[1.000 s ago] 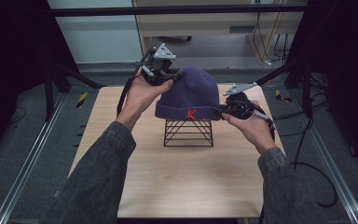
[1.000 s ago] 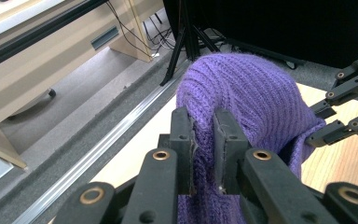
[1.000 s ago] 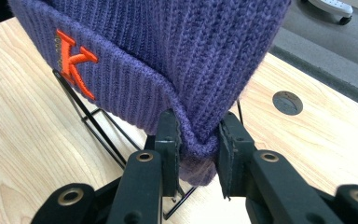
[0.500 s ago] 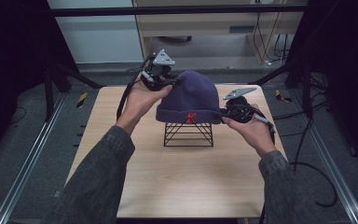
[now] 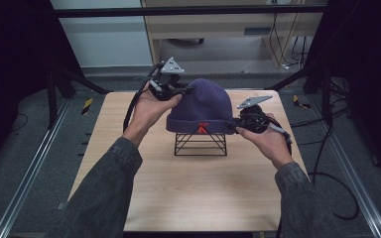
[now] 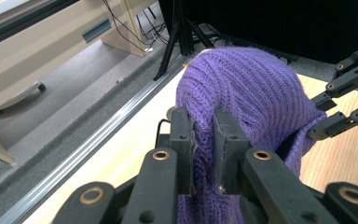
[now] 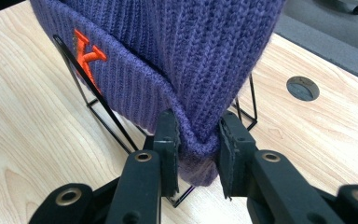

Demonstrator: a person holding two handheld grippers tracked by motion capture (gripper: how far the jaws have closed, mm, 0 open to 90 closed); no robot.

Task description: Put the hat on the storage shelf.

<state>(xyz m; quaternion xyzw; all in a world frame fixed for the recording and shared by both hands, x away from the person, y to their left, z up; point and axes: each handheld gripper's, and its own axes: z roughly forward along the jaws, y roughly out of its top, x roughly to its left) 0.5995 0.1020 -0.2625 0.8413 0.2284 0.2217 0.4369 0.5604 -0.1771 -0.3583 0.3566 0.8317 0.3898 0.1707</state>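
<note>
A purple knit beanie (image 5: 201, 106) with an orange K (image 5: 202, 128) on its cuff sits over a black wire stand (image 5: 201, 145) at mid-table. My left gripper (image 5: 185, 91) is at the hat's upper left side. In the left gripper view, this gripper (image 6: 204, 140) is shut on a fold of the beanie (image 6: 251, 88). My right gripper (image 5: 234, 127) is at the cuff's right end. In the right gripper view, that gripper (image 7: 196, 150) is shut on the cuff's lower edge, with the orange K (image 7: 87, 51) and the wire stand (image 7: 103, 119) to its left.
The light wooden table (image 5: 188, 198) has bare surface in front of the stand. A round grommet hole (image 7: 303, 87) lies in the tabletop behind the hat. Dark frame rails (image 5: 34, 163) run along both sides, and cables trail off the right edge.
Both grippers have sunk slightly with the hat held between them. The left one has come down from above the crown to its side.
</note>
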